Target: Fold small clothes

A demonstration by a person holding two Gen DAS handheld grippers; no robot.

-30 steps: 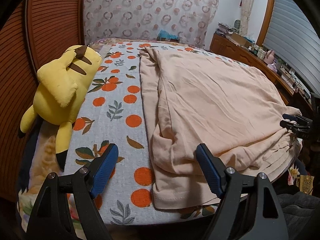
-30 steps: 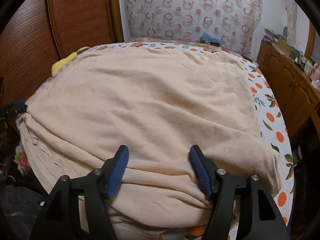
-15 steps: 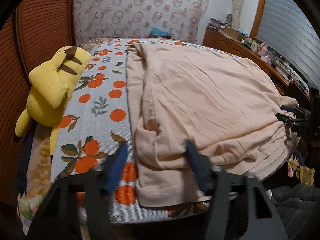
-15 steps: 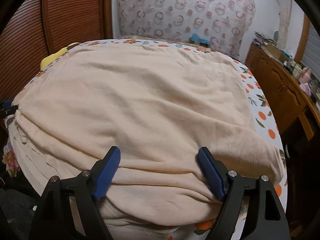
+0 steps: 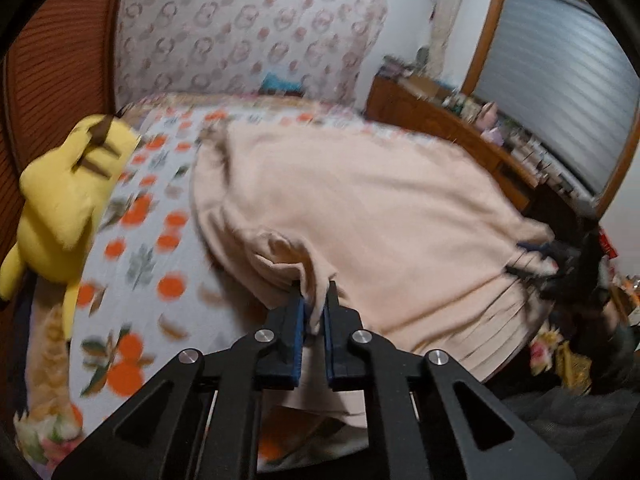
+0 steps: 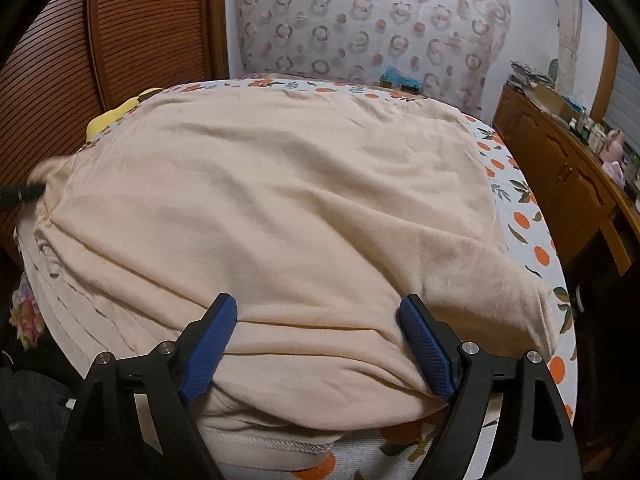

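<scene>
My left tool (image 5: 314, 307) has just pinched the peach garment's (image 5: 380, 216) near edge; my right tool (image 6: 316, 344) stays spread, so lifting can start.

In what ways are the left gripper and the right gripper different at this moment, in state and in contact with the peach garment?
The left gripper is shut, pinching a raised fold of the peach garment; the right gripper is open, its blue pads wide apart. The left gripper works at the garment's near-left corner, beside the yellow plush toy; the right gripper is at the near-right edge, with cloth lying between its fingers, ungripped. Both share black frames and blue pads.
</scene>
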